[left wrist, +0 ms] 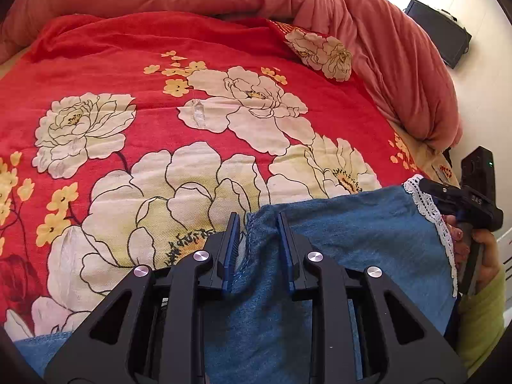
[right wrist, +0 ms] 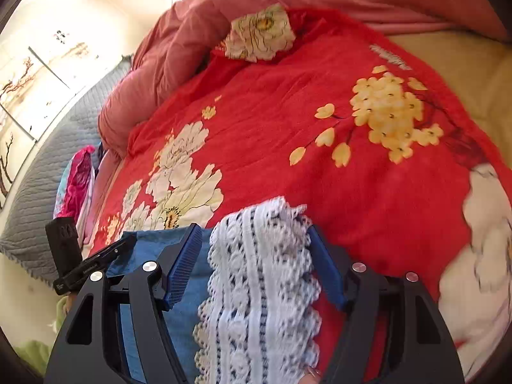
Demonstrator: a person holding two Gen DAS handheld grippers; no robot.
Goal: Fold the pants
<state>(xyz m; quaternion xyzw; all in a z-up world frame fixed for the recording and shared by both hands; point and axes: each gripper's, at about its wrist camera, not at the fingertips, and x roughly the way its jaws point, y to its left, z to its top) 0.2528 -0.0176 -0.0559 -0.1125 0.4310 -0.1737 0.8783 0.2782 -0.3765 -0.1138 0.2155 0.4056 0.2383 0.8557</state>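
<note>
Blue denim pants [left wrist: 352, 224] with a white lace hem [left wrist: 428, 211] lie across the near edge of a bed. My left gripper [left wrist: 257, 216] is at the pants' stitched left edge. Its jaws stand a little apart, the denim fold lies loosely between them, and a sliver of bedcover shows beside the left pad. In the right wrist view my right gripper [right wrist: 252, 228] is wide open around the lace hem [right wrist: 256, 272]. The lace brushes the right finger and stays clear of the left one. Denim [right wrist: 195, 291] shows beside it. A hand in a green sleeve [left wrist: 483, 313] holds that gripper.
A red floral bedcover [left wrist: 192, 121] spreads over the bed, with a bunched pink duvet [left wrist: 384, 48] along its far side. A black case [left wrist: 441, 38] sits on the floor. A grey quilt [right wrist: 38, 192] and bright pink clothing [right wrist: 76, 182] lie at the bed's side.
</note>
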